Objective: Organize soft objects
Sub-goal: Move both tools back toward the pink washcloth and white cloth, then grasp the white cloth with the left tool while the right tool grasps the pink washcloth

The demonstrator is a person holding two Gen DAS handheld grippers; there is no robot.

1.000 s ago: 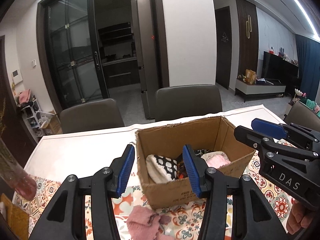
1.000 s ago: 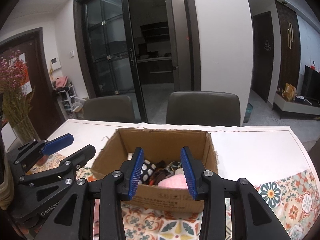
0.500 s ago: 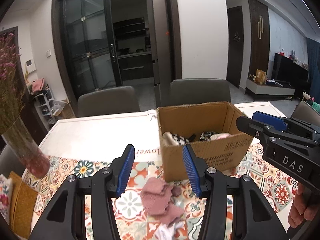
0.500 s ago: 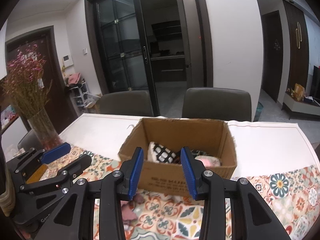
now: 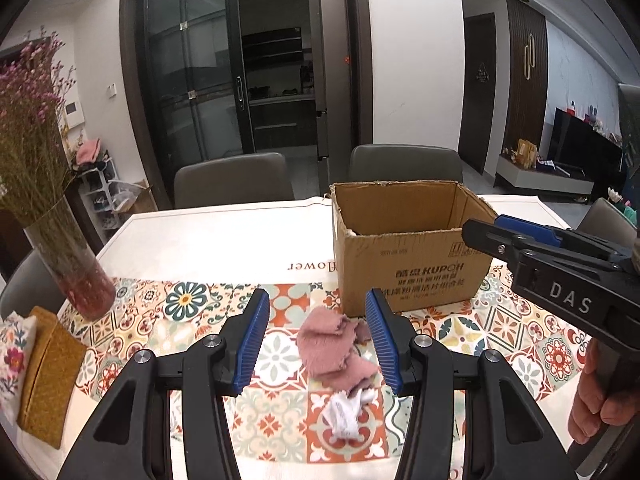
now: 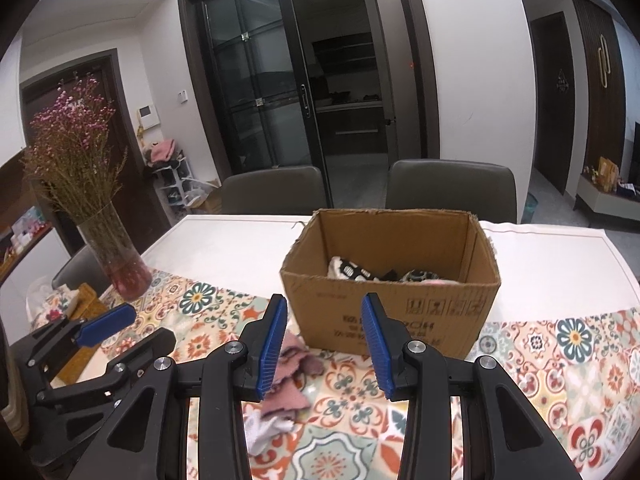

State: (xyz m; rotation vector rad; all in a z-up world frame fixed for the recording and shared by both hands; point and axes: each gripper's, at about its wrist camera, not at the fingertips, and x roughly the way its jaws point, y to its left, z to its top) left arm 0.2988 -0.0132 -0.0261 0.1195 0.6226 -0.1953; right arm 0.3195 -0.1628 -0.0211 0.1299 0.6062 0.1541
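Note:
A pink cloth point(image 5: 334, 342) lies crumpled on the patterned runner in front of the cardboard box point(image 5: 408, 276), with a small white cloth point(image 5: 348, 414) just nearer. My left gripper point(image 5: 318, 340) is open and empty, its blue pads on either side of the pink cloth, above it. My right gripper point(image 6: 324, 344) is open and empty, to the right, facing the box point(image 6: 392, 320). The box holds several soft items, among them a black-and-white patterned one point(image 6: 352, 270). The pink cloth point(image 6: 290, 380) and white cloth point(image 6: 264, 428) lie left of the right gripper's pads.
A glass vase of dried pink flowers point(image 5: 76, 272) stands at the table's left. A mustard pouch point(image 5: 48, 368) and floral fabric point(image 5: 12, 356) lie at the left edge. Two grey chairs point(image 5: 236, 180) stand behind the table. The right gripper's body point(image 5: 560, 280) is beside the box.
Both grippers have pulled back and lower from above the box toward the near table edge. The pink and white cloths have come into full view between the left gripper's pads.

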